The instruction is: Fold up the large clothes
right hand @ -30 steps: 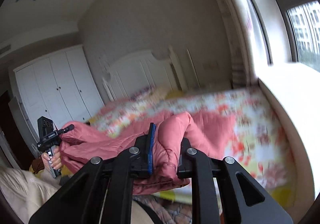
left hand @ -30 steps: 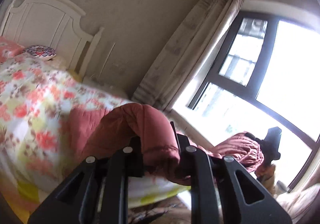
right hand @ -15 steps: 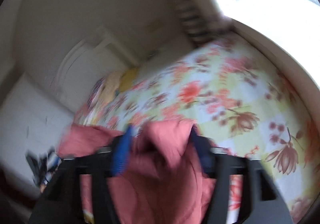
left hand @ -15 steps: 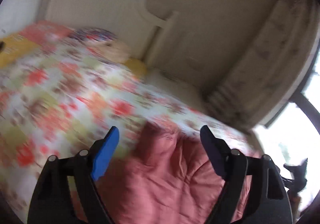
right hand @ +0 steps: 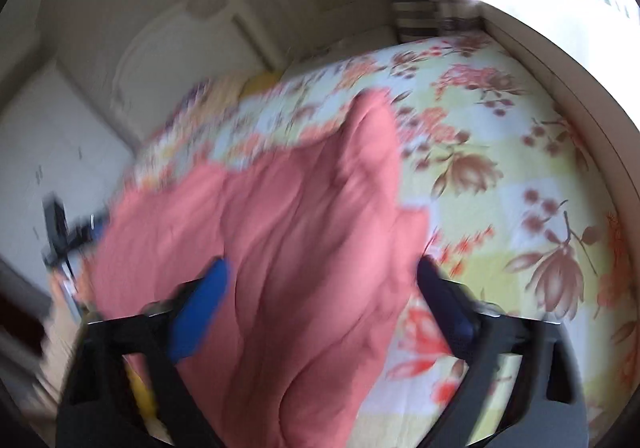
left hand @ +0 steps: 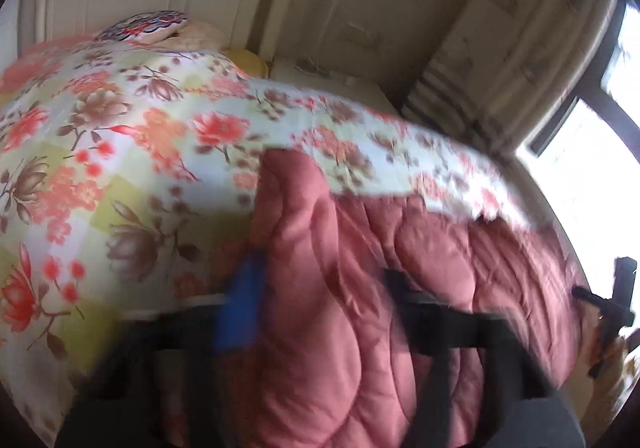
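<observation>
In the left wrist view, blurred, the left gripper [left hand: 320, 300] has its fingers drawn narrow on a fold of the pink quilted garment [left hand: 440, 248], which lies on the bed [left hand: 120, 152] at its near edge; in the right wrist view, the right gripper [right hand: 320, 296] fingers are closing, still apart, around the garment's other end on the bed.

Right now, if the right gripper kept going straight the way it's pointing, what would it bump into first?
Most likely the pink quilted coat. It lies bunched between the right gripper's closing jaws and fills the way ahead. Past it is the flowery bedspread. The picture is blurry, so how near the coat is cannot be told.
</observation>
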Action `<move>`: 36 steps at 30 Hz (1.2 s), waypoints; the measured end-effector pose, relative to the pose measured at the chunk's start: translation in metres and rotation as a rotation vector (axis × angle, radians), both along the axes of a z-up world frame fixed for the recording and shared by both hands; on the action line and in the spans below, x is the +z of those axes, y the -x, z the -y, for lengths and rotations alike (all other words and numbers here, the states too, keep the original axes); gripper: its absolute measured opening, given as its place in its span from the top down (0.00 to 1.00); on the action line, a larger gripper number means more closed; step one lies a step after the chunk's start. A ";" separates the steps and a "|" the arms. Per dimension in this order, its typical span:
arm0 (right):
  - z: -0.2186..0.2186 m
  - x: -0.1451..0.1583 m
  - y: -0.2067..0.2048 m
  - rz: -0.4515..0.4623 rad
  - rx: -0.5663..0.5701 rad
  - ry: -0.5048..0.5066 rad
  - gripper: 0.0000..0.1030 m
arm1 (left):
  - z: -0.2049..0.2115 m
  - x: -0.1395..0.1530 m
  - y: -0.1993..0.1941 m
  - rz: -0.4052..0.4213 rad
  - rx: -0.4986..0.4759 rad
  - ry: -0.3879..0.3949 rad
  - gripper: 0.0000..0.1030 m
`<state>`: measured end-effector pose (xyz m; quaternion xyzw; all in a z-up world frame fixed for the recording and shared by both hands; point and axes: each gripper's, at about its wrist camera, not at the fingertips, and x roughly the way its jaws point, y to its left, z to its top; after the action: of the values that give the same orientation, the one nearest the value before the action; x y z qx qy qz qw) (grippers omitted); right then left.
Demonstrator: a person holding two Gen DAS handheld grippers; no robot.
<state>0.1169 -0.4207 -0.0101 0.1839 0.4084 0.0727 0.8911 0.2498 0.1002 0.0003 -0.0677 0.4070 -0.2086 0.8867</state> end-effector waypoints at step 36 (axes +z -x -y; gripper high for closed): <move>-0.146 0.099 -0.040 0.272 0.005 0.437 0.11 | 0.152 0.062 0.033 0.448 0.059 -0.386 0.02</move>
<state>0.1566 -0.2742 0.0893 -0.0257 0.2914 0.0090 0.9562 0.2171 -0.0519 0.0621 0.1380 0.2313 -0.1114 0.9566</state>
